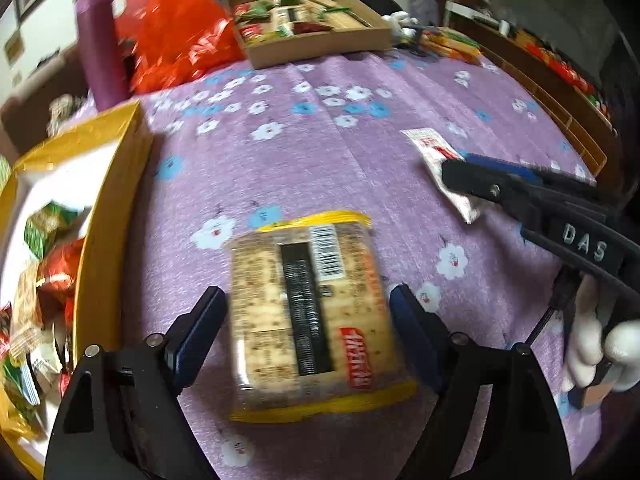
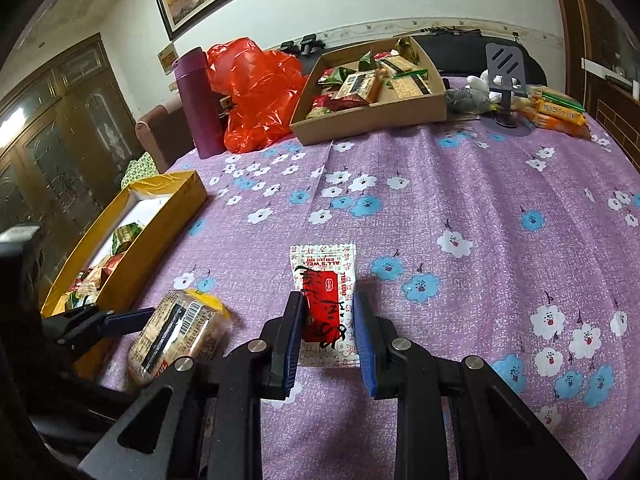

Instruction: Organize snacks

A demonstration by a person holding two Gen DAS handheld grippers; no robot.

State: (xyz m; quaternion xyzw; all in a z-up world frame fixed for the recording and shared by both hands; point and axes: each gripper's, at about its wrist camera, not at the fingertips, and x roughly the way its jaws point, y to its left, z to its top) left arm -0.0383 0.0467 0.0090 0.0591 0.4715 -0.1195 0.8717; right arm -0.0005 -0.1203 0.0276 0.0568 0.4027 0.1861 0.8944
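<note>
White-red sachet [image 2: 326, 304] reads "ALL'S WELL"; right gripper [image 2: 328, 340] pinches it. Left gripper [image 1: 308, 312], jaws wide, straddles the barcoded cracker pack [image 1: 312, 312] without gripping

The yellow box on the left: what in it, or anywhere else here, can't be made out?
- Yellow box, left wrist view: contents blurred and cut off by the frame edge.
- Cracker pack, left wrist view: label text motion-blurred.
- Red-and-white sachet, right wrist view: sides hidden by right claw.

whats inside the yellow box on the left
The yellow box holds a jumble of green, red and tan snack packets on a white lining. Its near wall hides the lower packets and the floor.
</note>
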